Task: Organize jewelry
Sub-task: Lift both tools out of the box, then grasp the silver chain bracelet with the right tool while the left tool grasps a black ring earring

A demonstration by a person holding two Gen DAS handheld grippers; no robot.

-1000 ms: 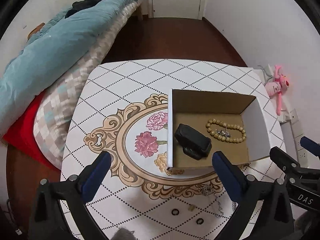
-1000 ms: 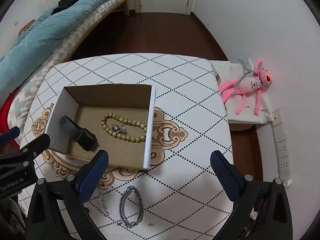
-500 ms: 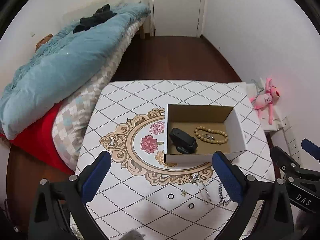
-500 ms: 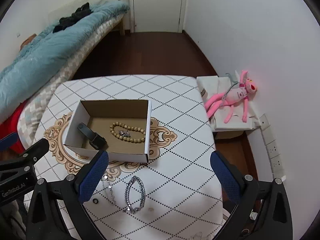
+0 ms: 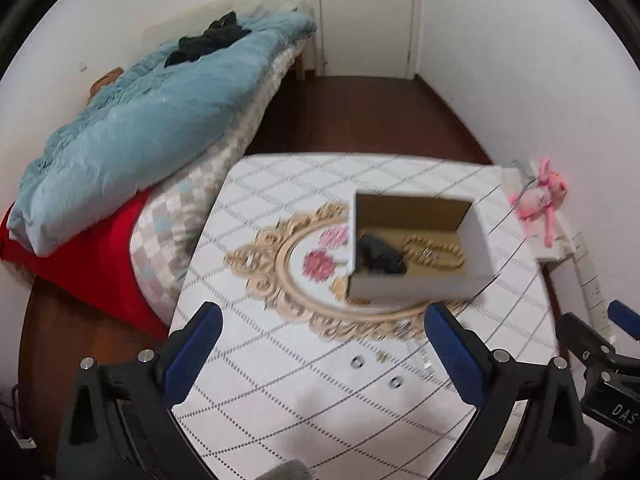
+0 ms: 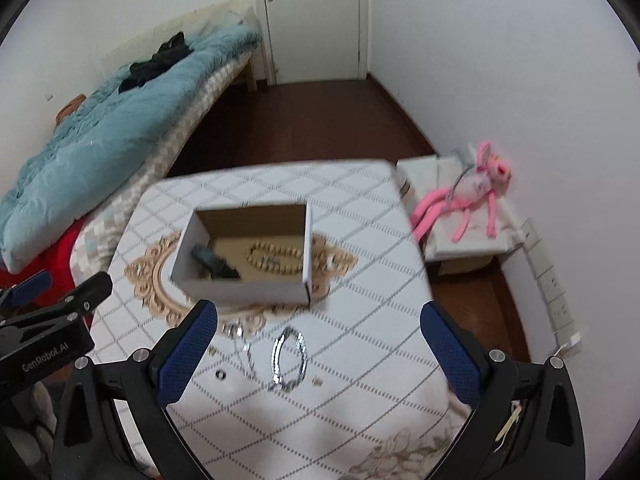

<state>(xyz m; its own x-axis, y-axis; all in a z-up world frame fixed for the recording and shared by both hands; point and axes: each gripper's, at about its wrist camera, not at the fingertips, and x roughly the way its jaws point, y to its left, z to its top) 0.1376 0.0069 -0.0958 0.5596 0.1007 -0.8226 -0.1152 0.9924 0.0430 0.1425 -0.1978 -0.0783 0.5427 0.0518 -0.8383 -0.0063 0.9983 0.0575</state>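
Both your claws, left gripper [image 5: 320,350] and right gripper [image 6: 318,350], hang wide open holding nothing, probably because the bracelet [image 6: 289,354] sits loose on the table [image 6: 360,360] at 6 o'clock from the box [image 6: 244,288] with beads [image 6: 276,258] inside.

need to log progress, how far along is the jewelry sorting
Partly done. The box already holds a bead bracelet and a black item. Nothing is in hand: the left gripper and right gripper are both open and empty. Left on the table: a silver bracelet, a thin chain and small rings.
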